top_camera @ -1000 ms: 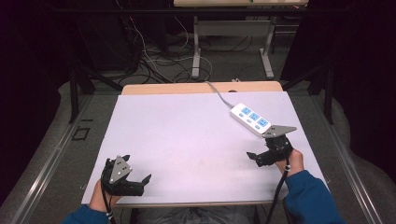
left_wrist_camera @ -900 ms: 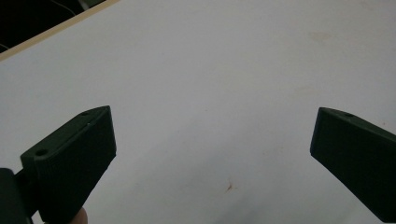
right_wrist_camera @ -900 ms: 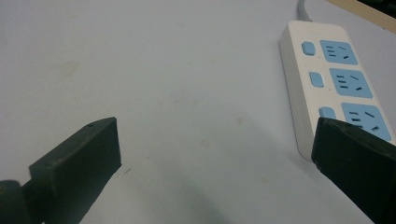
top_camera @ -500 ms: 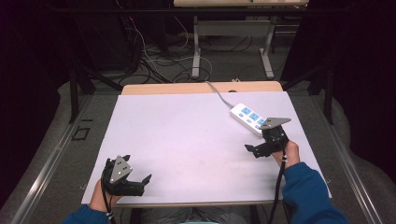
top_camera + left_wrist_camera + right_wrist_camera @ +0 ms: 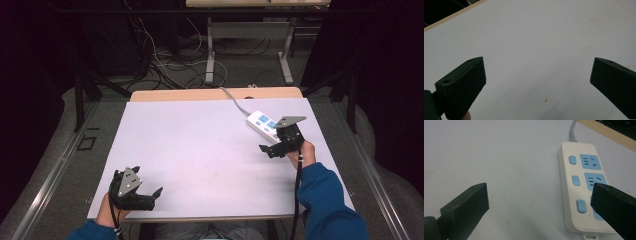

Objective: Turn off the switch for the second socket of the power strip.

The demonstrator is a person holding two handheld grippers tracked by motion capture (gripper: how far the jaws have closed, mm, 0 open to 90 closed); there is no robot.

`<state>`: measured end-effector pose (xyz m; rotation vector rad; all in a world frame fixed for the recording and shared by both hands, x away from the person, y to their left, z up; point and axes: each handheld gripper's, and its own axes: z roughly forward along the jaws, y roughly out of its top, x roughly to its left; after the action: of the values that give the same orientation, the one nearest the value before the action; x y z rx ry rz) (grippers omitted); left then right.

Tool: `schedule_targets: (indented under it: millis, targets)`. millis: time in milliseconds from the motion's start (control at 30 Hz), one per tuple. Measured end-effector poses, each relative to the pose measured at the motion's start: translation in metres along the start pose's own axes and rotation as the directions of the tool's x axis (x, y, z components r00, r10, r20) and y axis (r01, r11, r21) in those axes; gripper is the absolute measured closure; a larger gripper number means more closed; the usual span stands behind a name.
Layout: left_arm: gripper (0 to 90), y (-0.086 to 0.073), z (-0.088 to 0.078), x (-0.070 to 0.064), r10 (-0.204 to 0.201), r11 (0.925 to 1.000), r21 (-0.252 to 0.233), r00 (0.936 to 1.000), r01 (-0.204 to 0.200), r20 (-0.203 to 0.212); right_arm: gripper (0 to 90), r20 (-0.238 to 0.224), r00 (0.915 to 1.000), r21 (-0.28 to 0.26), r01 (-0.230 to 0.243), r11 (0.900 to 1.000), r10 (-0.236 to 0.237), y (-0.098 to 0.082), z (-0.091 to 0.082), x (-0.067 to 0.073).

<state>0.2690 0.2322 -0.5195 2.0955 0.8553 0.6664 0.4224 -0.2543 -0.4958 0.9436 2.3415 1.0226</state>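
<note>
- The right gripper [image 5: 278, 142] is held over the right side of the table [image 5: 200, 145], jaws spread wide, nothing gripped.
- In the right gripper view, the power strip [image 5: 579, 182] is seen just ahead; one jaw overlaps its near end, and contact cannot be judged.
- The power strip is laid flat near the table's far right edge, its grey cord [image 5: 232, 99] run off the back.
- The left gripper [image 5: 142, 195] is held at the near left corner, jaws wide apart, empty, well apart from the strip.

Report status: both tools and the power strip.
Left tool open, empty, near table edge. Right tool open, beside power strip, not touching. Strip flat on white table, cord trailing off far edge. No obstruction.
</note>
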Motion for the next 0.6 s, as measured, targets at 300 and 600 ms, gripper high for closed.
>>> schedule_targets:
  millis: [300, 600]
  targets:
    - [0.1, -0.001, -0.003, -0.001, -0.008, 1.0000, -0.003, 0.9999, 0.008, 0.007, 1.1, 0.021, 0.9996, -0.002, -0.019, 1.000, 0.019, 0.010, 0.007, -0.011]
    - [0.1, -0.001, -0.001, 0.000, -0.011, 0.9999, -0.004, 0.9999, 0.011, -0.006, 1.4, 0.038, 0.9946, -0.031, -0.095, 0.995, 0.096, 0.004, 0.010, -0.041]
